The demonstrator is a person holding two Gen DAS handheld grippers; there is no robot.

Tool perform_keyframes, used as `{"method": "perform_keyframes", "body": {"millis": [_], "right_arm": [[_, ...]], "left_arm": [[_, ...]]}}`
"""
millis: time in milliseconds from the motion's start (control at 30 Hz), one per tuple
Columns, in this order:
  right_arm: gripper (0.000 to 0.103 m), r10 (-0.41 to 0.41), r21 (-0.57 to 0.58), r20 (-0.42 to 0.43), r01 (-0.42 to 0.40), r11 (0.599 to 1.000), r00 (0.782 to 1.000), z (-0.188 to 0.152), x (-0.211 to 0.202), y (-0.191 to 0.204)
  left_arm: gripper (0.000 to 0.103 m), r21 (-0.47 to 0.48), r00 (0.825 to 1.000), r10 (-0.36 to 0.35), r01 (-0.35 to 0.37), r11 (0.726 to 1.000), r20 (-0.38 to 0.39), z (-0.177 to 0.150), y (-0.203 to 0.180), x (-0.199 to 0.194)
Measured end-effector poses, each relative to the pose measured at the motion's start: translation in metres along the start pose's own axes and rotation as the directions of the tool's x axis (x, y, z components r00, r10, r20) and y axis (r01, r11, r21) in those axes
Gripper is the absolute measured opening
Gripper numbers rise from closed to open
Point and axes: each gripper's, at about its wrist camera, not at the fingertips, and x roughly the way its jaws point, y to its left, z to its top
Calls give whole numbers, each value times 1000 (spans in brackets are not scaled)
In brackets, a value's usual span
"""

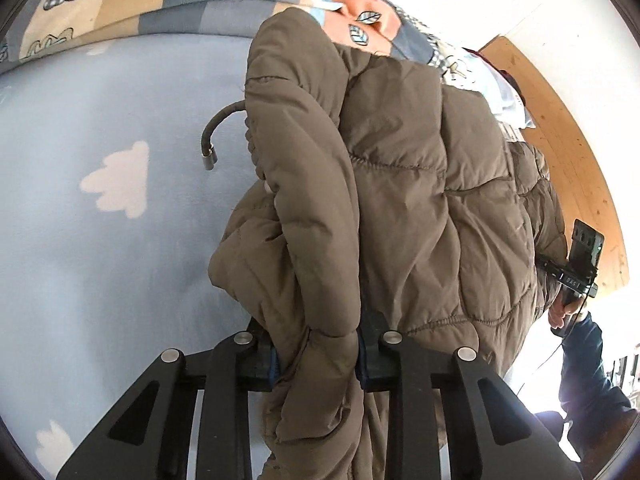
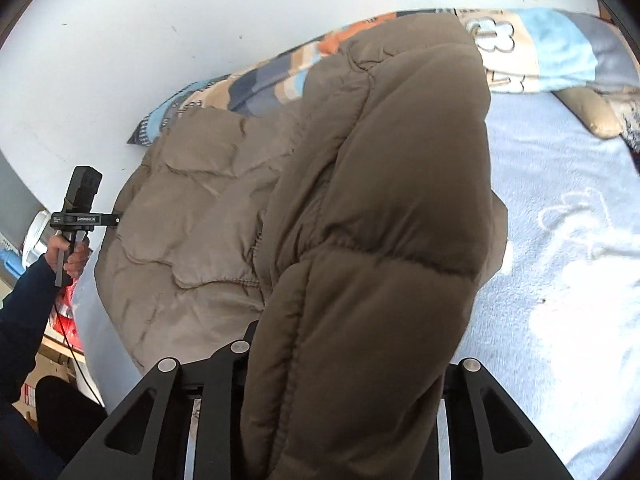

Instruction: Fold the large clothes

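Observation:
A puffy brown quilted jacket hangs lifted above a light blue bed sheet. My left gripper is shut on a bunched fold of it, with both blue pads pressing the fabric. A drawstring with a metal tip dangles from the hood edge. In the right wrist view the jacket drapes over my right gripper and hides its fingertips, with thick fabric squeezed between the finger arms. The rest of the jacket spreads to the left toward the other gripper, held by a hand.
A patterned quilt lies bunched along the far side of the bed, against a white wall. A wooden board runs along the right. The sheet has white cloud prints. A dark sleeve and red items sit at the bed's left edge.

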Motion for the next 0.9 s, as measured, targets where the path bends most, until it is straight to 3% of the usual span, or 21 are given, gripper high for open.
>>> {"method": "perform_keyframes", "body": {"millis": [167,333,567,633,700,767,867,900], "right_arm": [[33,13,-32,12,-13,999,1000,0,-19,17],[33,31,-41,7,-31,999,999,-23,-38,33],[34,34,2,-56,-34,999,998,-65,-29,36],[40,-8,31,-82,10,999,997,-74,-17,30],[51,-2,140,-107,17,990,994,-80,-3,14],[64,-19,225,-121,46,973,992,-83,4,0],[68,-8,297,-139,49,954,990,-86,-2,-4],[69,-20,299,-138,61,952,990,-88,-7,-2]], "left_arm": [[26,9,999,-26,26,1000,32,-33,-21,-34],[26,8,999,-31,30,1000,42,-70,-32,-64],[26,-56,999,-34,36,998,22,-118,-25,-57],[26,-95,999,-29,30,995,17,-127,-14,-43],[28,-160,1000,-21,24,987,22,-136,0,-32],[41,-223,999,-20,25,975,27,-142,11,-26],[59,-297,998,28,-11,955,55,-149,20,-34],[60,-311,997,35,-15,950,61,-151,22,-39]]}}
